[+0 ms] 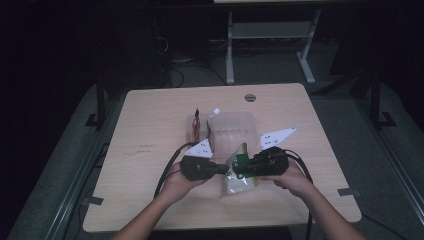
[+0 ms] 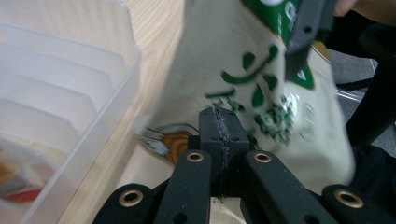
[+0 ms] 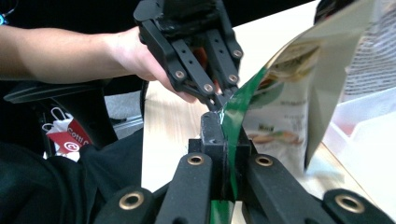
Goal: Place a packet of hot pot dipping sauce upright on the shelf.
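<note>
A cream and green snack bag (image 1: 240,183) is held just above the table, close to the front edge, between both grippers. My left gripper (image 1: 223,170) is shut on the bag's edge; in the left gripper view its jaws (image 2: 218,122) meet against the printed bag (image 2: 261,93). My right gripper (image 1: 238,171) comes in from the right, shut on the green top strip, which runs between its jaws (image 3: 219,128). In the right gripper view the left gripper (image 3: 218,100) pinches the same green edge of the bag (image 3: 280,107), directly opposite.
A clear ribbed plastic container (image 1: 232,131) stands on the wooden table (image 1: 150,130) just behind the bag, and close by in the left gripper view (image 2: 70,93). A small brown packet (image 1: 196,125) lies to its left. Table legs and cables sit beyond the far edge.
</note>
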`<state>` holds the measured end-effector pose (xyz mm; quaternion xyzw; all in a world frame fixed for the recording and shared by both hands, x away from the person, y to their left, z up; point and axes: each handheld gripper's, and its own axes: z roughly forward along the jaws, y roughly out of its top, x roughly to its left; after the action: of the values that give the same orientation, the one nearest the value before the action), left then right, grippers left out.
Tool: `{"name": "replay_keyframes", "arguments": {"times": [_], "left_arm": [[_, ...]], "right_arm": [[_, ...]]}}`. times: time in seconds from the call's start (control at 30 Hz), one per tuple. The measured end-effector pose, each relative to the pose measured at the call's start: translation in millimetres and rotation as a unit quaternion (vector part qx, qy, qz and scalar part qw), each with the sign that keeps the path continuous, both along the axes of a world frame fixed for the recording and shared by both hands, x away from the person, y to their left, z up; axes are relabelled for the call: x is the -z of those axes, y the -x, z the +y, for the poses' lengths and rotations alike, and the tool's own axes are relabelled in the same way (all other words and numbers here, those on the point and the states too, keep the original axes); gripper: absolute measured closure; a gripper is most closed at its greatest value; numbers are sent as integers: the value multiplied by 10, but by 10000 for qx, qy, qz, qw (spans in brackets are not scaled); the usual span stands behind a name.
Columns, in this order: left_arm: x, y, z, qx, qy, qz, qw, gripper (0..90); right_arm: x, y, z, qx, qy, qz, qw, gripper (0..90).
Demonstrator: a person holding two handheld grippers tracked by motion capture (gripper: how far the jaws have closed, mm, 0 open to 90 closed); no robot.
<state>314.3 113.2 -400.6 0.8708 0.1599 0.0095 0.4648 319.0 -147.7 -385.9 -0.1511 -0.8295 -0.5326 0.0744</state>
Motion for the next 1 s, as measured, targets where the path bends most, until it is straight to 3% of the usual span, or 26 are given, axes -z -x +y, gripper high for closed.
{"name": "replay_keyframes", "arguments": {"times": [0.1, 0.23, 0.53, 0.8, 1.0], "left_arm": [[-17, 12, 79, -18, -70, -7, 10000, 897], [-23, 7, 207, -161, -146, 82, 9997, 805], [66, 120, 555, -511, -429, 408, 9969, 526], [192, 232, 899, -772, -422, 643, 9940, 366], [229, 287, 1040, -831, -373, 612, 9940, 324]], "right_arm": [[-22, -2, -42, 39, -61, -6, 10000, 900], [-52, 6, -123, 52, -150, 4, 9999, 900], [-139, 52, -236, 99, -195, -132, 9997, 900], [-256, 80, -262, 185, -214, -295, 9992, 900], [-365, 48, -273, 286, -224, -437, 9984, 900]]}}
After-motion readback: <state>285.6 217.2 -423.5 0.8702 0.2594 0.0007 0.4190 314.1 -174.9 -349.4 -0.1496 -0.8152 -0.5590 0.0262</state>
